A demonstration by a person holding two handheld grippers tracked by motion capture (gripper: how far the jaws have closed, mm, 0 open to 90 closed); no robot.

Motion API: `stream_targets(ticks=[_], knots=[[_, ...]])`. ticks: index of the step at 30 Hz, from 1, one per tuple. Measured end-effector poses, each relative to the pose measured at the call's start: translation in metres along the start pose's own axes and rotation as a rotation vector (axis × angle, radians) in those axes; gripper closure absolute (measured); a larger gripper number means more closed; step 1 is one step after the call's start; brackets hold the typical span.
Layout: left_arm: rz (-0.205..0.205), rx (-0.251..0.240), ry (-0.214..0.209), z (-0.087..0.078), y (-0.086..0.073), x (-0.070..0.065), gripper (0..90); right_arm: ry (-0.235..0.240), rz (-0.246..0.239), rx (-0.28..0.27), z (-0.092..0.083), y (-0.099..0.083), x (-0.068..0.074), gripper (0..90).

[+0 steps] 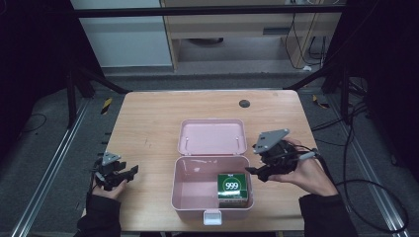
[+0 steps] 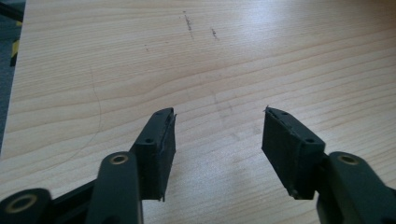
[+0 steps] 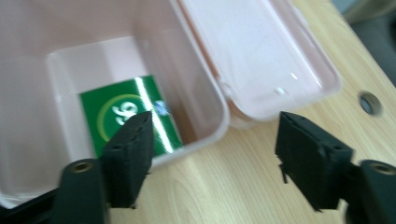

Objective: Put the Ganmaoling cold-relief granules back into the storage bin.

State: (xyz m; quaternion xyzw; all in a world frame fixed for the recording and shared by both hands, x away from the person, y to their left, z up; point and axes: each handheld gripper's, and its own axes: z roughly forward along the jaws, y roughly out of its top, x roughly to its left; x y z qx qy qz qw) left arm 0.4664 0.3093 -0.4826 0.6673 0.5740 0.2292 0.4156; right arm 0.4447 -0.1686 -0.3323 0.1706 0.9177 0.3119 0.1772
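Now, box (image 1: pixel 197 190): lid open, green pack (image 1: pixel 232 187) laid inside.
Right gripper (image 1: pixel 254 170): jaws apart, empty, beside box.
Left gripper (image 1: pixel 129 173): jaws apart, empty, over table (image 1: pixel 148 123).

Green box (image 3: pixel 128 116) lettering blurred, partly hidden behind right gripper (image 3: pixel 215 140) jaw; pink case (image 3: pixel 205 88) cut off by top and left edges.

Carton (image 1: pixel 232 189) in box (image 1: pixel 190 190), at its right; lid (image 1: pixel 212 137) behind
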Motion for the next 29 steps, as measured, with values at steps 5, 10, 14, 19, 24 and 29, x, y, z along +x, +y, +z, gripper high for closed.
stream_targets(ticks=[5,10,14,19,24,29], knots=[[0.001,0.001,-0.011,0.0,0.0,-0.002,52.9,-0.124,0.157,-0.082,0.0,-0.044,-0.007,22.5],[0.008,0.006,-0.014,0.0,0.0,-0.003,54.8,-0.246,0.33,-0.122,0.014,-0.083,-0.016,15.6],[0.014,0.008,-0.015,0.001,-0.001,-0.003,53.2,-0.3,0.441,-0.119,0.032,-0.112,-0.023,11.1],[0.026,0.01,-0.021,0.005,-0.002,-0.005,47.9,-0.37,0.556,-0.13,0.047,-0.141,-0.029,8.8],[0.031,0.01,-0.015,0.006,-0.003,-0.004,41.3,-0.426,0.632,-0.108,0.056,-0.159,-0.032,6.1],[0.022,0.003,0.001,0.008,-0.003,-0.001,34.6,-0.454,0.648,-0.079,0.062,-0.168,-0.032,4.7]])
